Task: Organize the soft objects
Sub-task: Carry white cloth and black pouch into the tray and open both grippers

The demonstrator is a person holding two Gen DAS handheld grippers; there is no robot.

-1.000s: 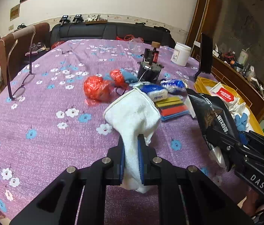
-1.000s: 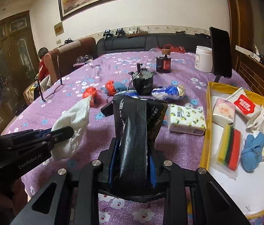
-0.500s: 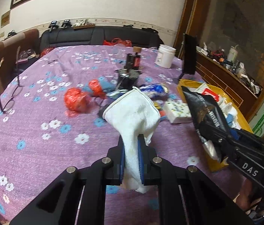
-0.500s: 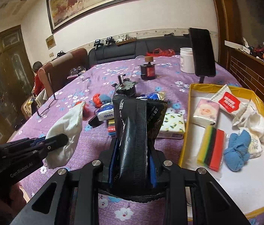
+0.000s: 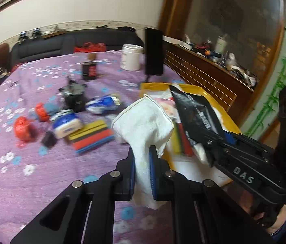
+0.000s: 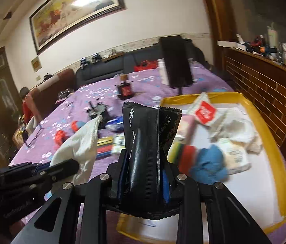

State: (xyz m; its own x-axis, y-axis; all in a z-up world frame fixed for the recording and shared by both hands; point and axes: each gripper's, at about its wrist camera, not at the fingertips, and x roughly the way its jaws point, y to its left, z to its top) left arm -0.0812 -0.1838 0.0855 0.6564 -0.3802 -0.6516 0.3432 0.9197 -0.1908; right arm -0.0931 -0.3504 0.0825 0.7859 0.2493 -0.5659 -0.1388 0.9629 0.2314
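So, left hand-held gripper (image 5: 142, 169) clenched on a white towel (image 5: 144, 125), right hand-held gripper (image 6: 144, 169) grasping a black packet (image 6: 146, 140), both above the yellow tray (image 6: 271, 134) near the bench's (image 5: 41, 179) right edge

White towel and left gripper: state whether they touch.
Touching. Left wrist view shows the left gripper pads clamped on the white towel.

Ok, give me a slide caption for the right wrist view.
Right gripper clamps a black pouch beside the yellow tray; left gripper holds a white cloth.
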